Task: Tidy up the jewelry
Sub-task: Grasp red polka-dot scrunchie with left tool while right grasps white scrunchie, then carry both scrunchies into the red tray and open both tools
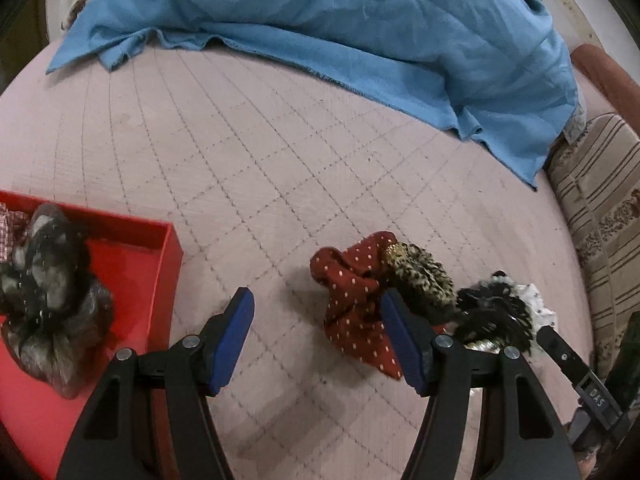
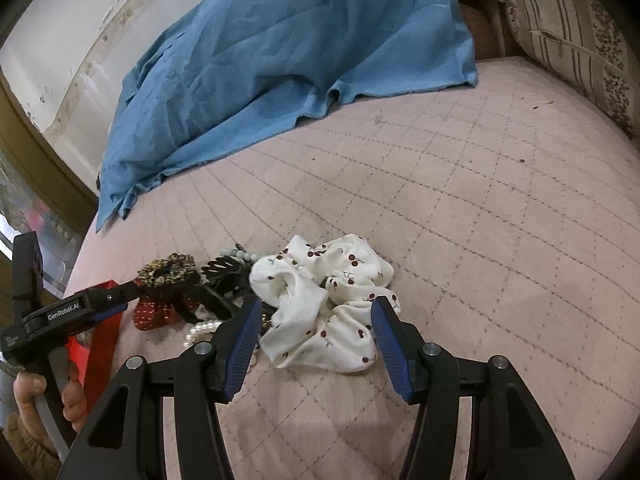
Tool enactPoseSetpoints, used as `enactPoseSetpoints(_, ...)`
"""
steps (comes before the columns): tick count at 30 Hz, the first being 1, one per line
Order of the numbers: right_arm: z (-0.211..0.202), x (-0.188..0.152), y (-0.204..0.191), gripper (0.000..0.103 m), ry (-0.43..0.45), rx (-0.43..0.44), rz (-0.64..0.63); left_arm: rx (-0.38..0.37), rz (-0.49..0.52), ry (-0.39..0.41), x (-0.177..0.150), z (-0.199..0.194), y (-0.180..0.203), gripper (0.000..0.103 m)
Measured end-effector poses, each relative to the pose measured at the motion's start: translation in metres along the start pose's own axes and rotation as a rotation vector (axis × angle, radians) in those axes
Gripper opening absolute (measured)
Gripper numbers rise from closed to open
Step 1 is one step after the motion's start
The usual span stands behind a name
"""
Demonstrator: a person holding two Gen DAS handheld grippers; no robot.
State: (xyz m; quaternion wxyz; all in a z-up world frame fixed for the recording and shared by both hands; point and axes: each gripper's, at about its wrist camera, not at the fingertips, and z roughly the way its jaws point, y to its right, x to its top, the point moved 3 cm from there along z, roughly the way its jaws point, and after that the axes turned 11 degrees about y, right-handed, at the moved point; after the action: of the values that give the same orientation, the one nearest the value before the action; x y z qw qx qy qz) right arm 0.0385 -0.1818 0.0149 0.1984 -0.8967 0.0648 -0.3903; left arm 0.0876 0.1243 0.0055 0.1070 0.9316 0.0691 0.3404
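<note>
Because I want to gather the hair pieces into one place, I keep my red box (image 1: 160, 280) at the left side of the quilted pink bed cover (image 1: 280, 140), and one dark sheer scrunchie (image 1: 48, 292) lies already inside it, beside a small checked fabric piece (image 1: 10, 228) at its far corner. My left gripper (image 1: 316, 336) hangs with the jaws wide apart and holds nothing; its right finger stands just before the red dotted scrunchie (image 1: 356, 292), so I judge this one is the next to take, since it lies nearest to the box. Behind it the leopard scrunchie (image 1: 420, 276) and a black claw clip (image 1: 492, 312) press together in a small heap, and this closeness could make me catch two pieces at once. My right gripper (image 2: 316, 344) is also wide open and empty, and it points to the white cherry scrunchie (image 2: 324, 300), which lies between its two fingers but a little ahead of them, not yet touched. A string of pearls (image 2: 202, 328) lies just beside the left finger of this gripper, half under the heap. The blue cloth (image 2: 280, 48) lies far at the back, well apart from my work.
</note>
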Motion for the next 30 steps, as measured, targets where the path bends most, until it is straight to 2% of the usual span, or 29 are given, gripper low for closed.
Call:
enactPoseSetpoints(2,0.005,-0.001,0.003,0.06,-0.007,0.002,0.012,-0.036,0.004,-0.013,0.0,0.005,0.006,0.064)
enactPoseSetpoints(3,0.006,-0.001,0.005,0.059,-0.008,0.003,0.018,-0.046,-0.002,-0.02,0.0,0.007,0.007,0.057)
enactPoseSetpoints(5,0.008,-0.001,0.007,0.044,-0.007,0.007,0.028,-0.05,0.012,-0.037,-0.003,0.013,0.013,0.035)
enactPoseSetpoints(6,0.008,-0.001,0.007,0.038,-0.009,0.009,0.028,-0.052,0.022,-0.05,-0.005,0.015,0.015,0.015)
enactPoseSetpoints(7,0.009,-0.001,0.007,0.029,-0.011,0.011,0.027,-0.055,0.031,-0.065,-0.008,0.017,0.018,0.008)
enactPoseSetpoints(8,0.009,-0.001,0.007,0.022,-0.014,0.014,0.025,-0.052,0.036,-0.064,-0.009,0.017,0.019,0.008)
enactPoseSetpoints(11,0.008,-0.001,0.004,0.011,-0.01,0.029,0.024,-0.043,0.061,-0.033,-0.009,0.006,0.026,0.007)
enactPoseSetpoints(22,-0.029,-0.001,0.011,0.006,0.051,0.04,0.109,-0.087,0.108,0.091,-0.012,-0.081,0.04,0.007)
enactPoseSetpoints(30,-0.076,-0.005,-0.013,0.005,0.102,0.071,0.108,-0.052,0.094,0.172,-0.029,-0.149,0.007,0.007)
